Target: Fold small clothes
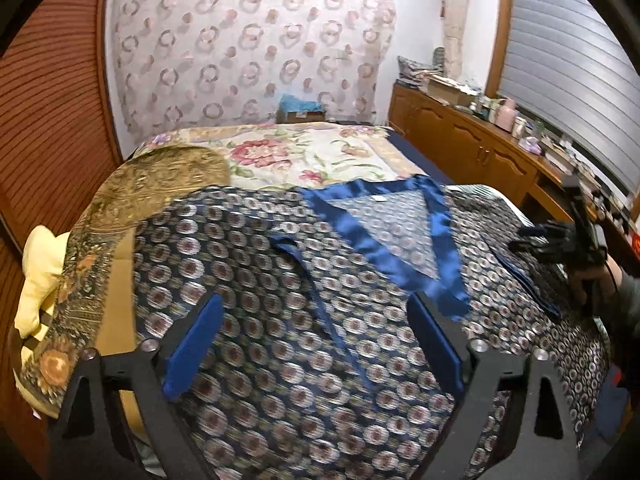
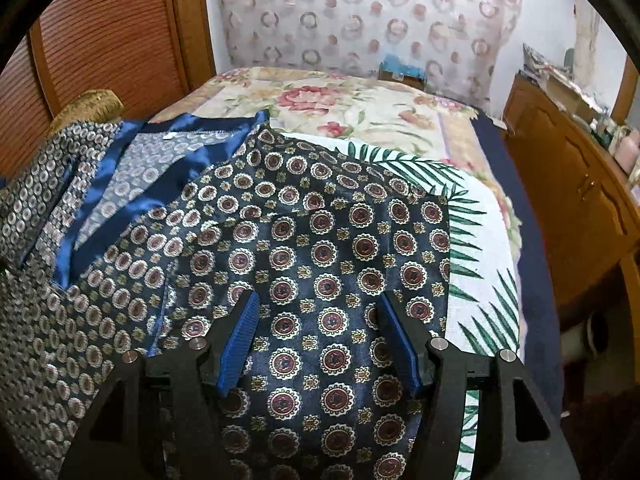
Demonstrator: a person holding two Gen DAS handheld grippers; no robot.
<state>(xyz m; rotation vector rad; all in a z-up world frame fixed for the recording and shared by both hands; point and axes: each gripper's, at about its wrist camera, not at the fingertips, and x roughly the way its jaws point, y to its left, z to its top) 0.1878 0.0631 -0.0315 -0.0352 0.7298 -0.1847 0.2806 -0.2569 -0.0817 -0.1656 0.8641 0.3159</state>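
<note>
Both tools spread, holding nothing: left tool [image 1: 316,344] and right tool [image 2: 320,340] above shirt [image 2: 320,240] on bed [image 2: 360,112].

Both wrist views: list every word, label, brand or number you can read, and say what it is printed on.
No text can be read in either view.
White neck tag inside the blue satin collar of the patterned top: too small and blurred.
Box and bottles on the wooden sideboard: any labels too small to read.
Red item at the left wrist view's right edge: blurred, unreadable.
</note>
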